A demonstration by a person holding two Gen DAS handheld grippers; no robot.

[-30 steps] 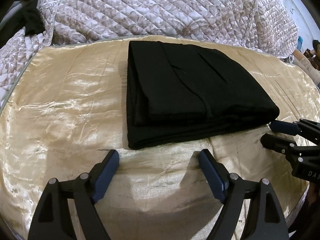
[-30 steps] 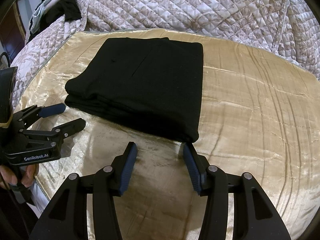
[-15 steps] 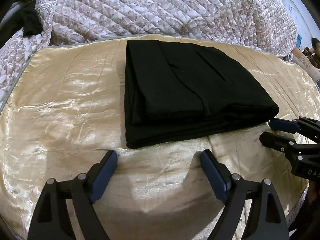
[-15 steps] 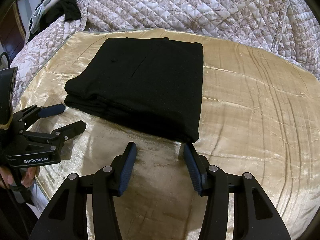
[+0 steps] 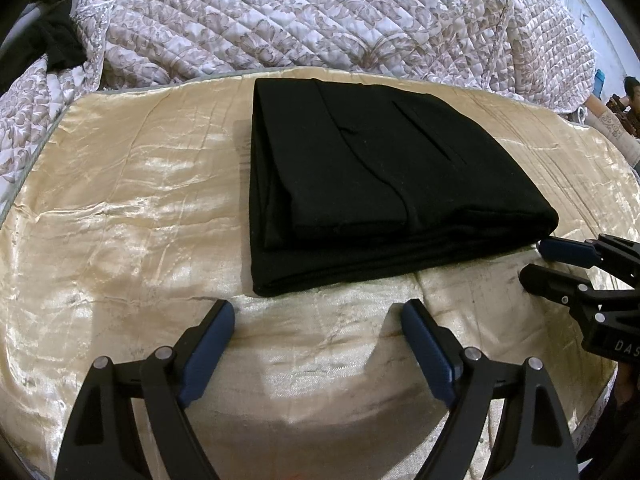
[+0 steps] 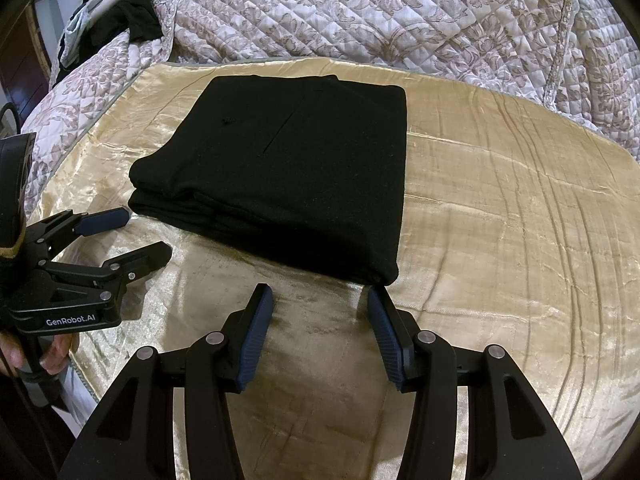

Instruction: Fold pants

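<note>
A: Centre frame, left wrist view: black folded pants (image 5: 384, 184), a flat rectangular stack of layered cloth, lying on the shiny gold satin sheet (image 5: 132, 208). Compared with a second ago: no change noted. Pants in the same place, same folds, both tools unmoved.

B: Agreed. Right wrist view gives the same stack at upper centre (image 6: 288, 176), its near right corner just above the tips of the right gripper (image 6: 320, 300). Sheet unchanged as well (image 6: 500, 220).

A: Fingers, left gripper (image 5: 318, 314): jaws spread wide, blue pads (image 5: 210, 340) facing each other across bare satin. Nothing between them. Tips sit just below the pants' near edge, apart from the cloth.

B: Same tool seen from the right wrist view, at left edge (image 6: 148, 234): jaws parted, empty, upper pad near the stack's left corner; contact cannot be told. A hand (image 6: 40, 354) grips its handle at lower left.

A: Right gripper: jaws parted to a middling gap, narrower than the left. Pads empty, only satin between them. In the left wrist view it enters from the right edge (image 5: 536, 264), upper tip close against the pants' lower right corner.

B: Background: quilted floral bedspread (image 6: 360, 12) along the top of both views.
</note>
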